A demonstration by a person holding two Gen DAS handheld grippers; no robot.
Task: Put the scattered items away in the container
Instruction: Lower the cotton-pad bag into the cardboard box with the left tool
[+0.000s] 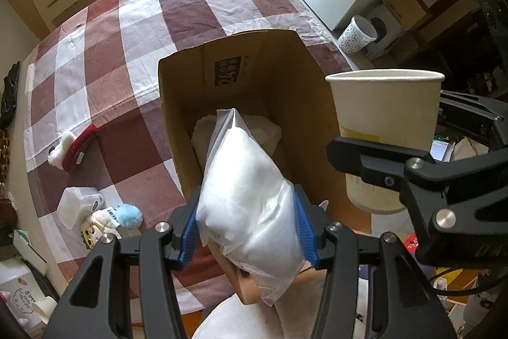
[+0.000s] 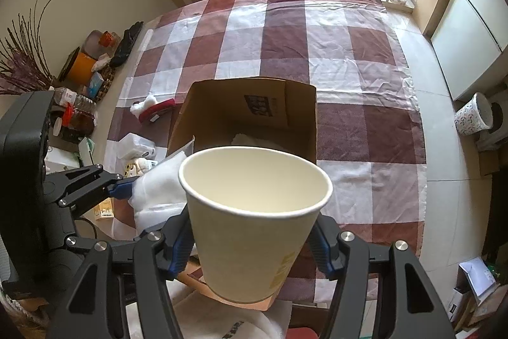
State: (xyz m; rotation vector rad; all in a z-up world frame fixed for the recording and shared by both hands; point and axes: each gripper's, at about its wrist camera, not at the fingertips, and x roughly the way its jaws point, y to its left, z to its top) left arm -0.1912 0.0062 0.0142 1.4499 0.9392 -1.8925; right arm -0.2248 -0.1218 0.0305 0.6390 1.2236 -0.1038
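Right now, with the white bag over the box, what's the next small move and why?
Probably lower the left gripper a little and open it. Its pads clamp the white plastic bag, whose top already pokes into the open cardboard box, so it should drop inside. The right gripper, holding the paper cup, can wait.

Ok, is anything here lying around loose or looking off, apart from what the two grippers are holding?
Yes. A red and white plush item lies on the tablecloth left of the cardboard box, and a white plastic packet and a small plush toy sit nearer the table's edge, all outside the box. Nothing looks spilled or broken.
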